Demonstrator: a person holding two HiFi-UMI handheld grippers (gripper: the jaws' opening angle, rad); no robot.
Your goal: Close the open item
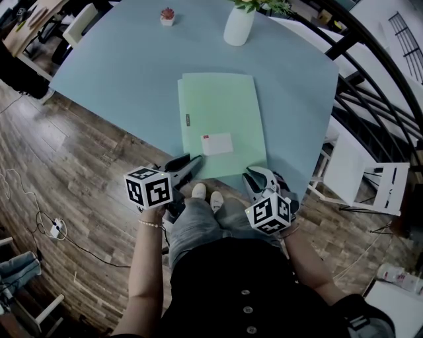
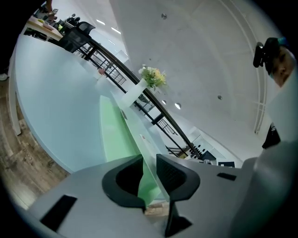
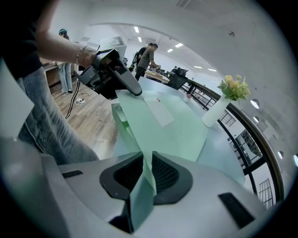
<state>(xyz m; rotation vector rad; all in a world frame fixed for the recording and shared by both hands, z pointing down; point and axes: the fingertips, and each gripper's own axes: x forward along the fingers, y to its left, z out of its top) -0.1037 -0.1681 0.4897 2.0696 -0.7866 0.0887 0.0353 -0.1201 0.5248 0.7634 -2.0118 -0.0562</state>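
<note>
A pale green folder point(image 1: 221, 119) with a white label point(image 1: 217, 143) lies on the light blue table point(image 1: 119, 72), its near edge at the table's rim. My right gripper point(image 1: 254, 177) is at the folder's near right corner. In the right gripper view it point(image 3: 146, 169) is shut on the green cover sheet point(image 3: 172, 125), which rises off the layer below. My left gripper point(image 1: 192, 162) is at the near left corner. Its jaws point(image 2: 150, 174) stand a little apart, with the cover's thin edge point(image 2: 139, 139) running between them and a gap still showing.
A white vase point(image 1: 238, 25) with flowers and a small potted plant point(image 1: 167, 16) stand at the table's far side. A white chair point(image 1: 370, 175) is right of the table. Cables point(image 1: 56, 228) lie on the wooden floor at left. My legs are under the near edge.
</note>
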